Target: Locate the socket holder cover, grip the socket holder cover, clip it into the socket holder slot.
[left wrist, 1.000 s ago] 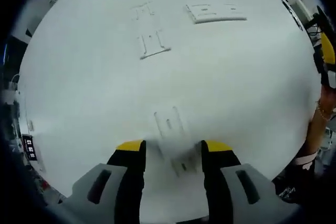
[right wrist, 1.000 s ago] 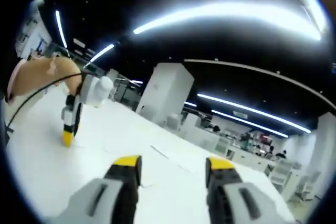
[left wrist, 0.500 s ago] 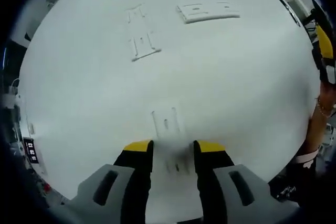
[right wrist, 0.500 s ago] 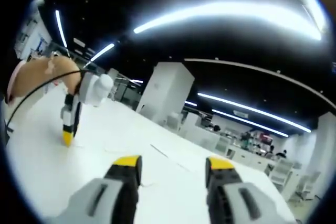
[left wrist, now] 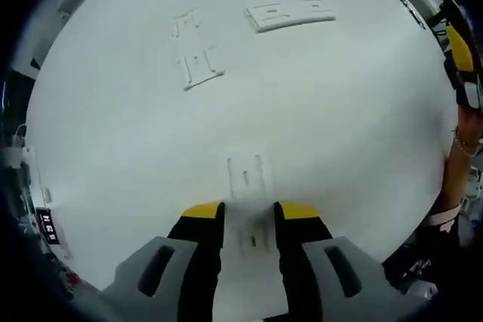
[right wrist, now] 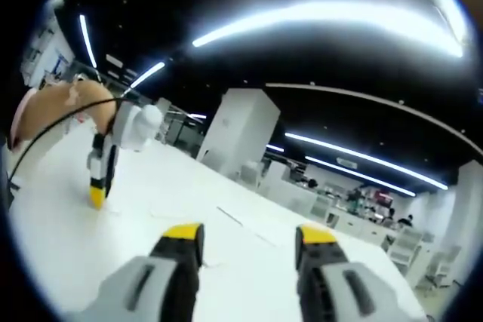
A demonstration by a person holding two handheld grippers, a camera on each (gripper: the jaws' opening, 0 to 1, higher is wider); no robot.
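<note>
The left gripper (left wrist: 248, 211) is hanging low over the white table (left wrist: 339, 126), jaws narrowed around a flat white cover (left wrist: 249, 194) lying between the yellow tips. I can't tell whether the pads are actually biting on it yet or just flanking it. Further up the table two more white socket pieces are sitting: a skinny one (left wrist: 195, 62) and a wider holder (left wrist: 290, 14), well apart from the cover.

The right gripper (right wrist: 245, 233) is idling off to the side, jaws apart and carrying nothing, pointing across the room.

If I were gripping that cover I'd be squeezing square across its long edges and keeping it level. It's thin, so a crooked pinch is probably going to pop it out.
</note>
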